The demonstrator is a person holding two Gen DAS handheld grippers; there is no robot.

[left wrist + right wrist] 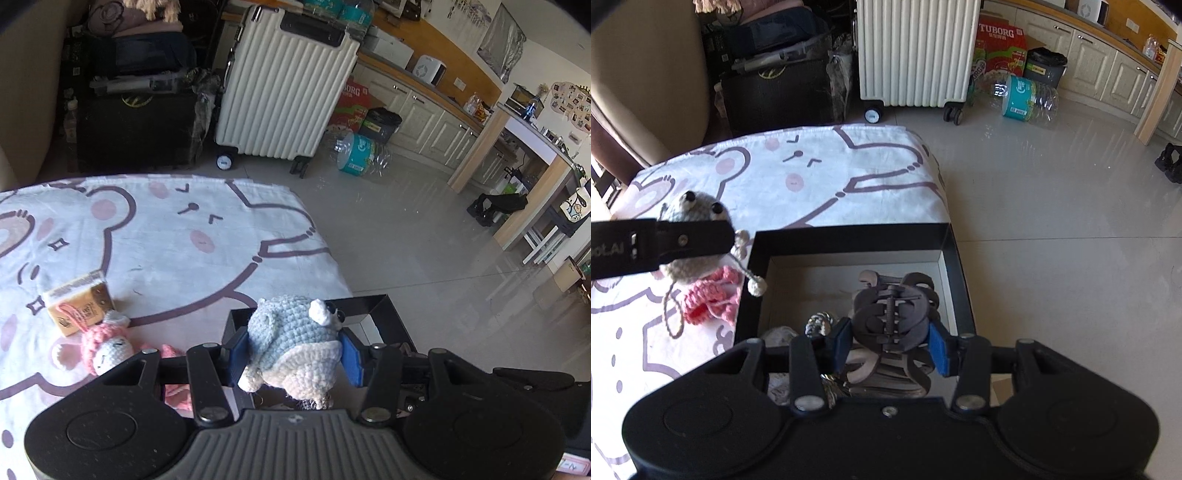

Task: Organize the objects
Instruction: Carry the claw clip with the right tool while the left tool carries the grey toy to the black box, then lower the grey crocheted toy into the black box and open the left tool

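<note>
Two grips: left gripper (293, 356) squeezing soft, light crochet toy (293, 343) mid-body at lower centre; right gripper (888, 345) clamping stiff hair claw (890, 314).

A surface covered by a white cloth (177, 236) printed with cartoon bear outlines and pink cheeks, standing on a pale tiled floor (406, 229). Resting directly on the cloth: a small tan carton (77, 302), a pink-and-white crocheted doll (107, 347) touching the carton's near corner, and a black open-topped box (849, 240) with a white interior at the cloth's right edge. A pink crocheted piece (709, 299) lies just beside the box's left wall.
</note>
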